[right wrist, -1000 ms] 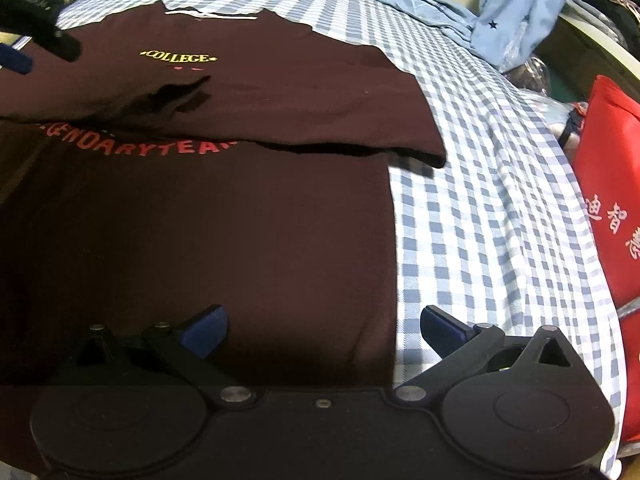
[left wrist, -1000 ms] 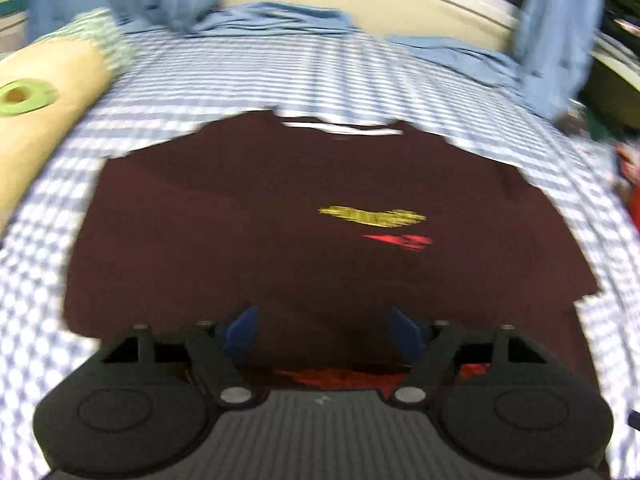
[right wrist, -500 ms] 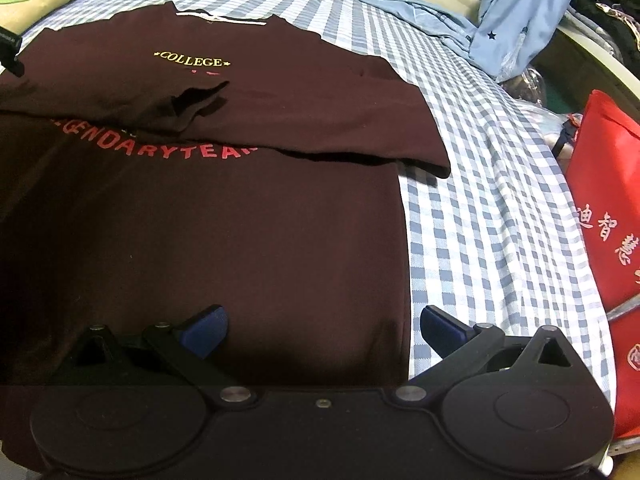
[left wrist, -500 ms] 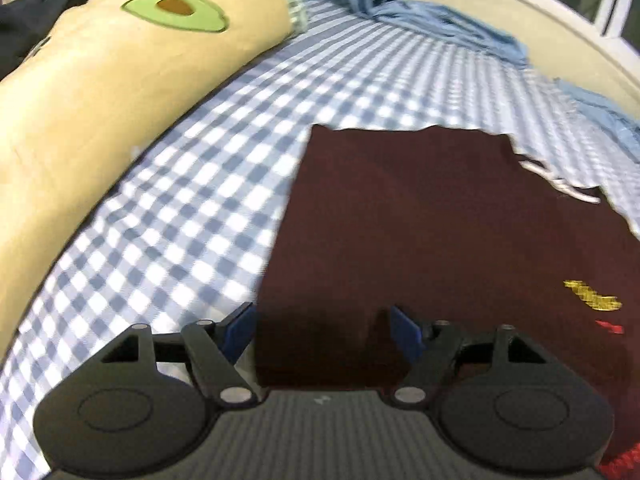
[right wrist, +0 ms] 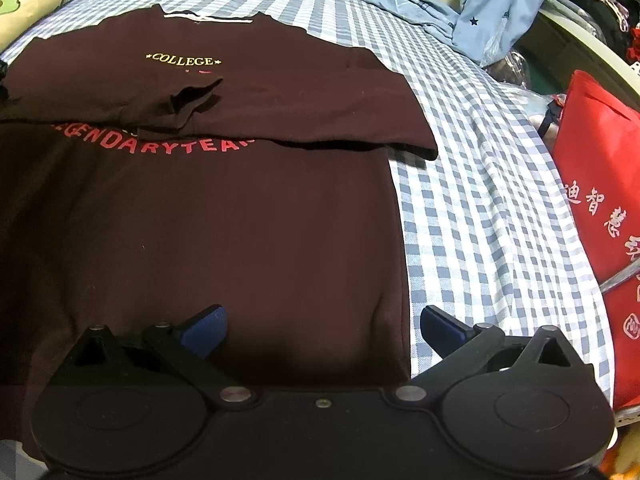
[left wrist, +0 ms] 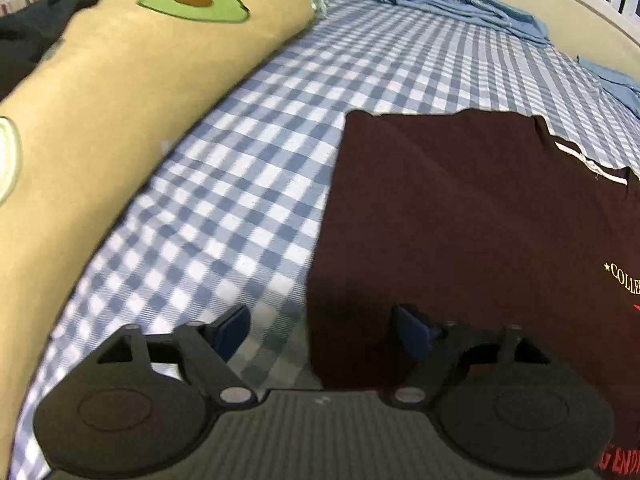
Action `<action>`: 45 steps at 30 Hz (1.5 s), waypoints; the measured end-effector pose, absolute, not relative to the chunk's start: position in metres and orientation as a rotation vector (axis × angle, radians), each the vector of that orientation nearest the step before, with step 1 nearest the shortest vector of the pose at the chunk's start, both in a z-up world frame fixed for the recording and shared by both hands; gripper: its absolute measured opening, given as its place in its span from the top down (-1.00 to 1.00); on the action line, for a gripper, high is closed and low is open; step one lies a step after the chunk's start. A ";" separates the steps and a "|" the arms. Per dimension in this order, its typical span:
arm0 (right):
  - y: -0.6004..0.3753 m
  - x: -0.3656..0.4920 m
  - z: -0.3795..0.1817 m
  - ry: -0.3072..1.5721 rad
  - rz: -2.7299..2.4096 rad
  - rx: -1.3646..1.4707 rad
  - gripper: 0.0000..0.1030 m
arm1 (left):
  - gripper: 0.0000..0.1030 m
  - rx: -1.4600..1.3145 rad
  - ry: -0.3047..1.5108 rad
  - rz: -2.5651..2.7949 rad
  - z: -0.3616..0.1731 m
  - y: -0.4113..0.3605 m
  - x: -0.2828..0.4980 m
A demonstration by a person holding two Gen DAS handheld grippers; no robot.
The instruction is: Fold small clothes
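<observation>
Two grippers are seen low over a dark maroon T-shirt (right wrist: 240, 220) that is spread flat on a bed covered by a blue-and-white checked sheet (left wrist: 256, 184). The soft knit shirt is laid front up, with its neckline toward the far edge of the bed; both sleeves are folded inward across the chest, their hems meeting in a small rumpled peak below the yellow word "COLLEGE", and an arc of red block lettering is partly covered by the folded cloth. The left gripper (left wrist: 320, 332) is held with its blue-padded fingers spread apart, straddling the shirt's straight left side edge, one pad over the sheet and the other over the fabric. The right gripper (right wrist: 320, 328) is likewise spread wide, straddling the shirt's right side edge near the bottom hem. A long, smooth tan bolster with avocado prints (left wrist: 112, 112) is laid along the left edge of the bed. Crumpled pale blue cloth (right wrist: 496, 8) is heaped at the far right corner, and a stiff red bag with white characters (right wrist: 600, 208) stands beside the right edge.
</observation>
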State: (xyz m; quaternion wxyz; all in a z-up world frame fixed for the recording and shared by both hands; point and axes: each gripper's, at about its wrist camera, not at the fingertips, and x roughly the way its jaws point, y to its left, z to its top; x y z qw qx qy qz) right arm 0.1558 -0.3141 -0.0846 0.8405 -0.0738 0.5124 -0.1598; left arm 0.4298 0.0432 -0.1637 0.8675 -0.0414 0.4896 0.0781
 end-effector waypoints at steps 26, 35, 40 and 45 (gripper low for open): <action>-0.309 0.065 -0.099 1.069 0.188 -0.449 -0.99 | -0.99 0.415 0.966 -0.186 -0.124 -0.113 0.188; -0.301 0.038 -0.120 1.023 0.259 -0.665 -0.99 | -0.99 0.445 1.008 -0.209 -0.128 -0.128 0.133; -0.295 0.040 -0.127 0.921 0.206 -0.804 -0.99 | -0.99 0.435 1.027 -0.185 -0.126 -0.123 0.119; -0.303 0.041 -0.124 0.909 0.221 -0.768 -0.89 | -0.99 0.414 1.037 -0.198 -0.126 -0.120 0.105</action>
